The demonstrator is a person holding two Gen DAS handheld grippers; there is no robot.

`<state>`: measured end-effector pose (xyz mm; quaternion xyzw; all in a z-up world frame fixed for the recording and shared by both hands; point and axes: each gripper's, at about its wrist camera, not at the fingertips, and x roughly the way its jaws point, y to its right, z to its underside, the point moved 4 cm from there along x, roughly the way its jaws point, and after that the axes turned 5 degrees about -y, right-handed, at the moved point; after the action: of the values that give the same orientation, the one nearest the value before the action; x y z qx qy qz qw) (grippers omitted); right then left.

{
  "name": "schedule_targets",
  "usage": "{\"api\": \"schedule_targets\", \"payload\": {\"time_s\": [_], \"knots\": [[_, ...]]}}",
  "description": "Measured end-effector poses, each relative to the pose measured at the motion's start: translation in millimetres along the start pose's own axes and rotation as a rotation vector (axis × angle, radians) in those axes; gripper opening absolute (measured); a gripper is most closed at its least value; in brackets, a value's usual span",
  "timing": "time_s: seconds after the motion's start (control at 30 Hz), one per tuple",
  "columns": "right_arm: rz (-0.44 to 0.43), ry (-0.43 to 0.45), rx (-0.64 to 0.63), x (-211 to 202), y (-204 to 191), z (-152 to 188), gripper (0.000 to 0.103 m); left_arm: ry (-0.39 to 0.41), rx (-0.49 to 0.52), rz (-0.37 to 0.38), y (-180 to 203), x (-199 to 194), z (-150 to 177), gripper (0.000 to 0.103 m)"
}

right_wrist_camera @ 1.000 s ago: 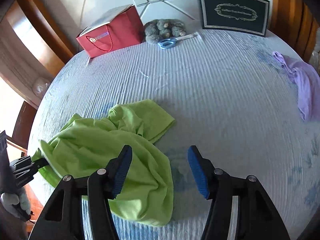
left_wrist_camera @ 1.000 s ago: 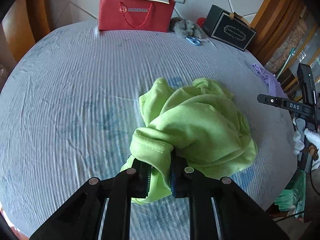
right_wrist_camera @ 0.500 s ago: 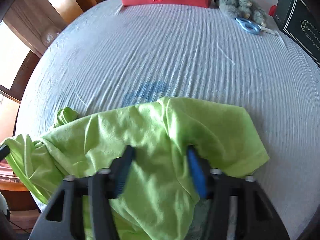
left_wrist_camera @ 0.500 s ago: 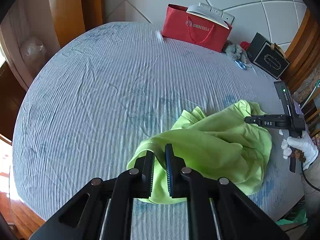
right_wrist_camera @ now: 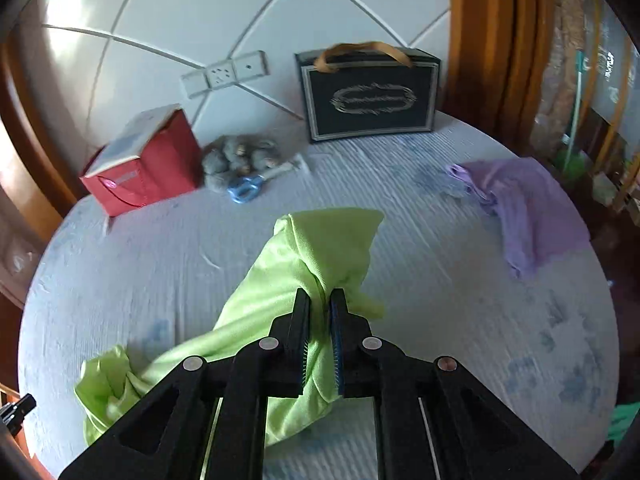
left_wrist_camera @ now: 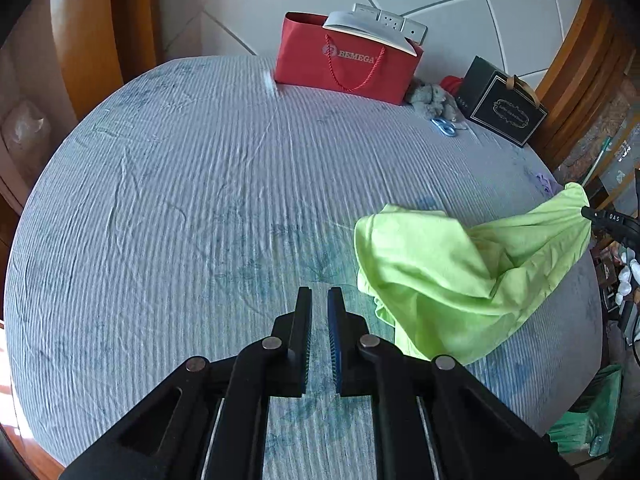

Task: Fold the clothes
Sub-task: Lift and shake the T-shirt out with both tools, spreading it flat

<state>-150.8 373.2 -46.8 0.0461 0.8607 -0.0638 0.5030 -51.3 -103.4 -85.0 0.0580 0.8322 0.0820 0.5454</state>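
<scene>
So closest to the left camera, the left gripper (left_wrist_camera: 319, 300) has its fingers (left_wrist_camera: 303, 320) almost together with just a thin slit between them, and nothing is in there, only the striped blue-grey cloth of the bench (left_wrist_camera: 180, 200) underneath. The right gripper (right_wrist_camera: 320, 300) is a different story: its fingers (right_wrist_camera: 301, 320) are clamped tight on a bunched ridge of the lime green shirt (right_wrist_camera: 280, 280), so the fabric comes up out of the pinch and flops forward in a fold. From the left wrist view the same shirt (left_wrist_camera: 460, 272) sits toward the right edge of the bench, one corner pulled up high to where the right gripper's black tip (left_wrist_camera: 608, 220) has it, the rest draping back down onto the cloth. In the right wrist view its loose end trails down to the near left edge of the bench. Further out on the right there's a purple garment (right_wrist_camera: 532, 208) lying crumpled near the rim, well apart from the green one. At the far side, against the tiled wall, there's a red paper bag (left_wrist_camera: 344, 64), a grey fuzzy lump (right_wrist_camera: 240, 156) with blue-handled scissors (right_wrist_camera: 246, 190) just beside it, and a black gift bag (right_wrist_camera: 368, 96) with a tan handle.
</scene>
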Motion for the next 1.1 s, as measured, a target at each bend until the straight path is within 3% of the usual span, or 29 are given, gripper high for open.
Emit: {"api": "schedule_targets", "payload": {"time_s": [0.07, 0.17, 0.23, 0.3, 0.47, 0.53, 0.67, 0.73, 0.77, 0.83, 0.87, 0.9, 0.97, 1.1], "knots": [[0.040, -0.089, 0.022, 13.8, 28.1, 21.2, 0.022, -0.032, 0.006, 0.030, 10.1, 11.6, 1.6, 0.014], [0.043, -0.154, 0.012, 22.0, 50.6, 49.3, 0.042, -0.068, 0.015, 0.074, 29.9, 27.7, 2.6, 0.044], [-0.010, -0.158, -0.005, 19.5, 52.7, 54.6, 0.046, -0.082, 0.021, 0.084, 44.1, 37.9, 2.6, 0.048], [-0.067, -0.159, -0.027, 17.8, 51.3, 57.1, 0.056, -0.103, 0.007, 0.084, 55.7, 49.5, 3.4, 0.048], [-0.156, -0.168, -0.094, 25.2, 49.2, 57.4, 0.068, -0.165, -0.055, 0.060, 75.8, 81.2, 16.5, 0.049], [-0.159, -0.181, -0.117, 32.9, 56.3, 57.1, 0.077, -0.188, -0.085, 0.045, 82.0, 93.1, 24.0, 0.049], [-0.145, -0.237, -0.166, 59.4, 69.4, 55.5, 0.080, -0.181, -0.132, 0.059, 95.1, 105.1, 29.7, 0.048], [-0.126, -0.282, -0.190, 77.5, 67.9, 59.5, 0.081, -0.161, -0.148, 0.092, 103.1, 105.3, 28.8, 0.036], [-0.115, -0.305, -0.202, 86.9, 66.3, 62.1, 0.081, -0.152, -0.143, 0.092, 107.2, 104.4, 27.8, 0.012], [-0.093, -0.353, -0.226, 105.7, 63.2, 67.2, 0.077, -0.134, -0.105, 0.066, 114.8, 99.8, 23.7, 0.007], [-0.076, -0.351, -0.241, 107.9, 60.0, 68.2, 0.067, -0.119, -0.092, 0.064, 116.1, 94.2, 19.8, 0.006], [-0.055, -0.334, -0.259, 105.7, 55.9, 68.2, 0.036, -0.104, -0.086, 0.070, 116.2, 87.1, 15.1, 0.006], [-0.107, -0.303, -0.229, 95.2, 51.2, 63.1, 0.010, -0.055, -0.060, 0.075, 114.6, 65.5, -0.9, 0.005], [-0.215, -0.138, -0.139, 46.0, 48.6, 27.9, 0.007, 0.054, 0.016, 0.061, 109.5, 16.2, -42.0, 0.005]]}}
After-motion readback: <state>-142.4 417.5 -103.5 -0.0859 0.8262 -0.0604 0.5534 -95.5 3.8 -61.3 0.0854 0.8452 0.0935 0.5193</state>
